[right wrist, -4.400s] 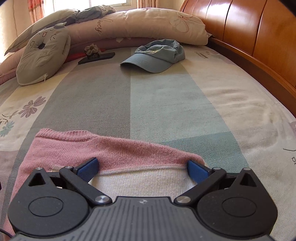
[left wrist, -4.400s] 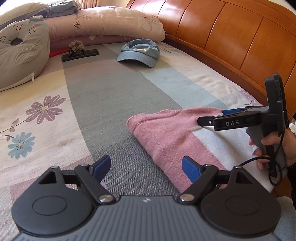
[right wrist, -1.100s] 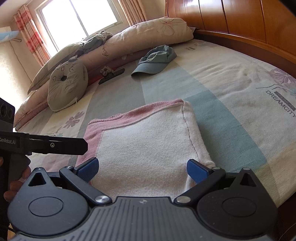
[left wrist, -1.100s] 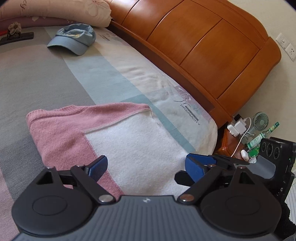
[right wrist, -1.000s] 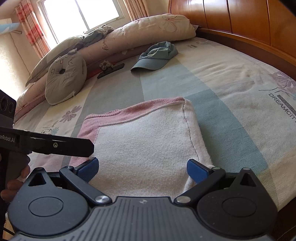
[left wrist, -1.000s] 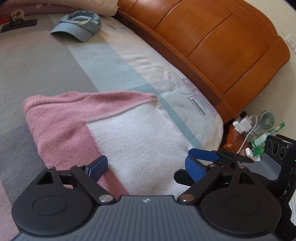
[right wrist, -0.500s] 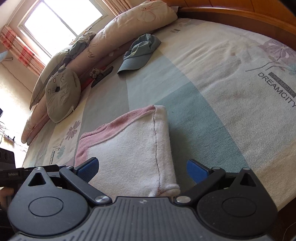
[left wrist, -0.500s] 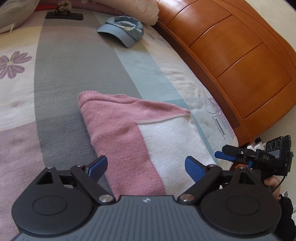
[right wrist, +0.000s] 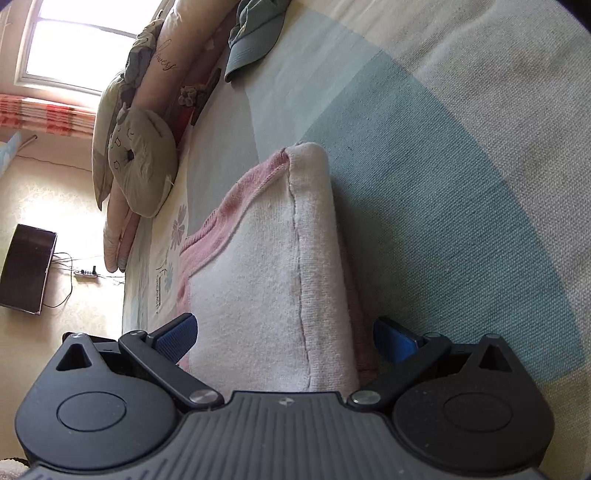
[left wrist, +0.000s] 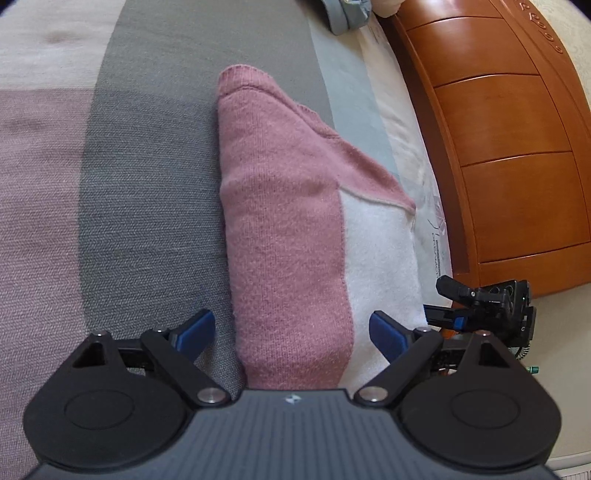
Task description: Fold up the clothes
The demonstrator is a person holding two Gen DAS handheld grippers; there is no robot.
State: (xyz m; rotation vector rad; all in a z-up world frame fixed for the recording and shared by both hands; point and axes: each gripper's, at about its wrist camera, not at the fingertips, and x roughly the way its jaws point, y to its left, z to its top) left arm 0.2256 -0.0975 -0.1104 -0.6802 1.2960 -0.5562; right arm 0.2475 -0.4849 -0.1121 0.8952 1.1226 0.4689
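Both of your grippers, left gripper (left wrist: 291,328) and right gripper (right wrist: 284,334), straddle the near edge of the pink-and-white sweater (left wrist: 291,206) lying as a folded bundle centre-frame on the bed (left wrist: 147,184), fingers apart, seemingly placed to nip each side.

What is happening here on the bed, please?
A person holds a gripper in each hand and is folding a pink and white sweater on the bed. The sweater already lies folded into a compact rectangle. The left gripper is open at its pink side, the right gripper is open at its white side, and neither has closed on the fabric. A blue cap lies farther up the bed near the pillows.
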